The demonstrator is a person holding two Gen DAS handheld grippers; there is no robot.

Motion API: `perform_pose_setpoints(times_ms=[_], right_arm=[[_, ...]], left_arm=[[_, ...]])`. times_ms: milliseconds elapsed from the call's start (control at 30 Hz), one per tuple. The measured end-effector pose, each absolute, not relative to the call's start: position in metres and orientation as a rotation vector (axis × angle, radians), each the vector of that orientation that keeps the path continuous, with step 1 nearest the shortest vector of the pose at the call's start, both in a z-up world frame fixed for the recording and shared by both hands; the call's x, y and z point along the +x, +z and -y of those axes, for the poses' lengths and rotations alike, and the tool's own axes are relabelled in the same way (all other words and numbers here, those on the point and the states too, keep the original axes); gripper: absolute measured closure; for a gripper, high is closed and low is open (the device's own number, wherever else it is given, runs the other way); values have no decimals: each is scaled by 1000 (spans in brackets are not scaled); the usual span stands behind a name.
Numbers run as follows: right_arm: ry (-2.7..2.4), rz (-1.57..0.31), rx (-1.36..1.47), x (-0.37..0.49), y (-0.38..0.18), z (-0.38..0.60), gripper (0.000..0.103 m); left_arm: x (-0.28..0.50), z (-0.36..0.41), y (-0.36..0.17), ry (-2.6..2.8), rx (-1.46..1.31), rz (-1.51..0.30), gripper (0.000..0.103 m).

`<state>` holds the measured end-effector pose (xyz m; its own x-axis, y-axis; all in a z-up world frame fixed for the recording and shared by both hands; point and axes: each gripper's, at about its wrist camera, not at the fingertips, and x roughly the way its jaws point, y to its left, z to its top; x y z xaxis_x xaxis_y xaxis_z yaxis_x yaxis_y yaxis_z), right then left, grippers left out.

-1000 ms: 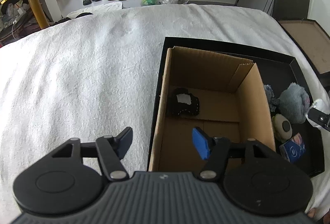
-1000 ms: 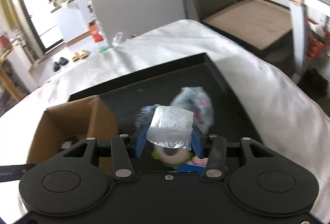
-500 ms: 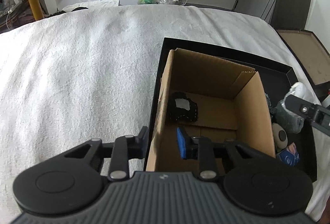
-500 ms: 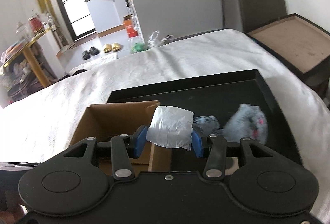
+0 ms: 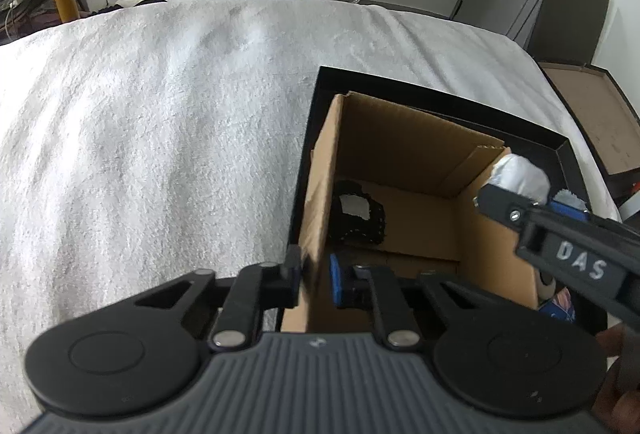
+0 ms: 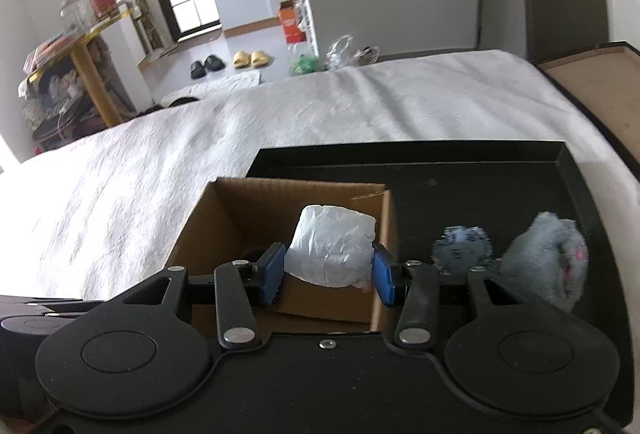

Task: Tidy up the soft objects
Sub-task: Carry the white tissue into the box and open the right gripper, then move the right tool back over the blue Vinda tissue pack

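An open cardboard box (image 5: 404,162) (image 6: 224,218) stands on a black tray (image 6: 480,170) on a white bedspread. My left gripper (image 5: 314,280) is shut on the box's near left wall. My right gripper (image 6: 328,274) is shut on a white crumpled soft bundle (image 6: 332,250), held above the box's right side; it also shows in the left wrist view (image 5: 520,174). A black soft item with a white patch (image 5: 358,210) lies inside the box. Two grey plush toys (image 6: 548,254) (image 6: 460,250) lie on the tray right of the box.
A blue packet (image 5: 560,306) and a round toy lie on the tray by the box's right wall. A brown board (image 6: 600,82) lies off the bed at right. Slippers (image 6: 250,59) and a wooden table (image 6: 88,74) stand on the floor beyond the bed.
My left gripper closed onto the box's left wall. My right gripper carried the white bundle left, from over the plush toys to above the box.
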<state>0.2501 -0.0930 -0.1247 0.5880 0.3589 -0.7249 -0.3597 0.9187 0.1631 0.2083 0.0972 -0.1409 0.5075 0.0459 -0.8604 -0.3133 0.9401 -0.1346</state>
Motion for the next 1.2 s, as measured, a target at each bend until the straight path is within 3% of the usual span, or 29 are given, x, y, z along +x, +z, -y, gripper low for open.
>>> perform_pose_setpoints(times_ms=[400, 967, 1200], right_arm=[[443, -854, -27, 259, -130, 73, 55], [407, -860, 42, 236, -121, 115, 51], [358, -836, 81, 228, -121, 143, 41]], left_arm=[[209, -105, -144, 209, -323, -1025, 93], [206, -92, -133, 217, -288, -1028, 89], [200, -83, -125, 231, -258, -1018, 89]])
